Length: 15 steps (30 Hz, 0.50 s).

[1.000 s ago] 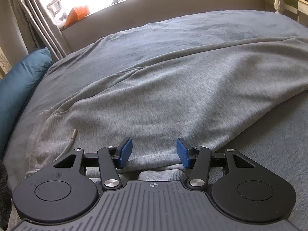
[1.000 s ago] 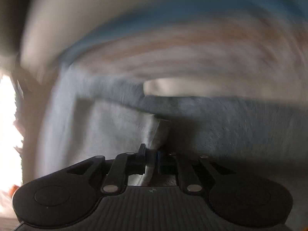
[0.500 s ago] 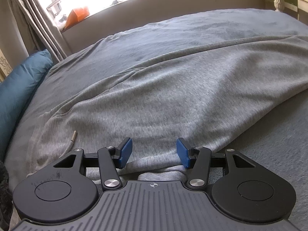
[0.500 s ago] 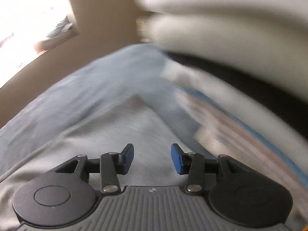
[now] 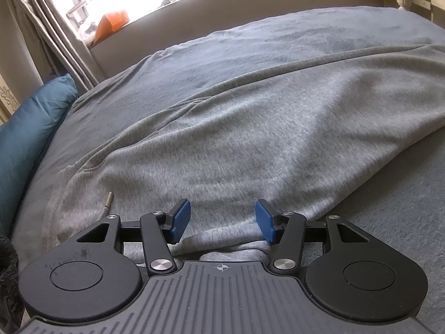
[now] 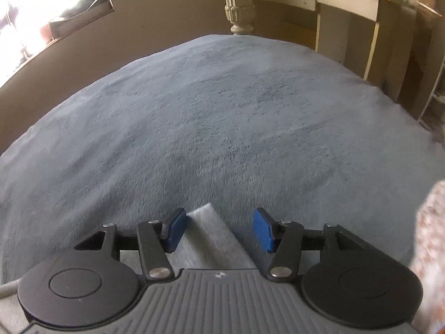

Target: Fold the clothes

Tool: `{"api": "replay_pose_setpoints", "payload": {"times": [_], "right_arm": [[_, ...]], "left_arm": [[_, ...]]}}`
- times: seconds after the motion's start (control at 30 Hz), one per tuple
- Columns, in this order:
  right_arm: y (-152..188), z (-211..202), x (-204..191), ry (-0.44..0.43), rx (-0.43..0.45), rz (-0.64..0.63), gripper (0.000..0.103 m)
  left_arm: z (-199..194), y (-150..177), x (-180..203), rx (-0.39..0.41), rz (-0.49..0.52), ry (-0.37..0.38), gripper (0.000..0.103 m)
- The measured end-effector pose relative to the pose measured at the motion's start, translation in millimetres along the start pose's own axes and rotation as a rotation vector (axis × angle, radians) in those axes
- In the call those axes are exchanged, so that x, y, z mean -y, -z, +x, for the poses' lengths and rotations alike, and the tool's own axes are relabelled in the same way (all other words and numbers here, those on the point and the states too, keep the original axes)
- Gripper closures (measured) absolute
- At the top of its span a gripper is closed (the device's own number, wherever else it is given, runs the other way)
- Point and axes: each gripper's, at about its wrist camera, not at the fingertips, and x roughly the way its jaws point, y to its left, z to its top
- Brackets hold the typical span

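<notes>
Grey knit fabric bunches right at the base of the left gripper (image 5: 222, 220), whose blue pads (image 5: 180, 220) stand about half apart with nothing pinched between them; a rumpled edge of the grey garment (image 5: 250, 144) runs under the gap at 6 o'clock, and neither pad presses on it. From there the garment spreads away toward 12 and 2 o'clock, lying flat and creased across the blue-grey blanket (image 5: 278, 41) and reaching the frame's edge at 3 o'clock. At 9 o'clock of the left gripper a drawstring tip (image 5: 108, 203) rests on the cloth near the garment's ribbed hem. Farther off at 9 o'clock sits a teal pillow (image 5: 30, 128), then curtains (image 5: 50, 27) and a bright window sill at 11 o'clock.

In the right wrist view, the right gripper (image 6: 219, 229) has its jaws opening, the blue fingertips (image 6: 262, 229) free of any cloth. A pale grey strip of the garment (image 6: 211, 239) lies on the blanket below the gap, slanting from 6 toward 11 o'clock and ending just past the pads. Beyond it the bare blanket (image 6: 222, 111) runs to 12 o'clock, where a carved white bedpost finial (image 6: 239, 5) stands, with a cream shelf unit (image 6: 347, 5) at 1 o'clock. A blurred speckled shape at 3 o'clock cannot be identified.
</notes>
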Motion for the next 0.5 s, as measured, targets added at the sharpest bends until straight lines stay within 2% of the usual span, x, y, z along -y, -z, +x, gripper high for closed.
{"api": "replay_pose_setpoints", "payload": {"times": [0.17, 0.27, 0.33, 0.37, 0.43, 0.5], "right_arm": [[-3.9, 14.5, 8.5, -0.050, -0.023, 0.012, 0.047], [-1.8, 13.4, 12.7, -0.094, -0.030, 0.020, 0.065], [1.9, 8.3, 8.0, -0.096, -0.017, -0.022, 0.087], [3.3, 3.8, 4.7, -0.088, 0.006, -0.042, 0.093], [6.1, -5.2, -1.8, -0.072, 0.051, -0.083, 0.096], [5.2, -13.9, -9.7, -0.042, 0.136, -0.134, 0.096]], "left_arm": [[3.6, -2.5, 1.3, 0.003, 0.007, -0.009, 0.051], [6.3, -4.4, 0.3, -0.002, -0.005, -0.010, 0.050], [7.1, -5.3, -0.5, -0.006, -0.017, -0.009, 0.050], [7.0, -5.4, -0.6, -0.008, -0.019, -0.009, 0.050], [6.3, -5.2, -0.6, -0.008, -0.018, -0.009, 0.050], [6.0, -5.4, -0.4, -0.009, -0.012, -0.010, 0.050]]}}
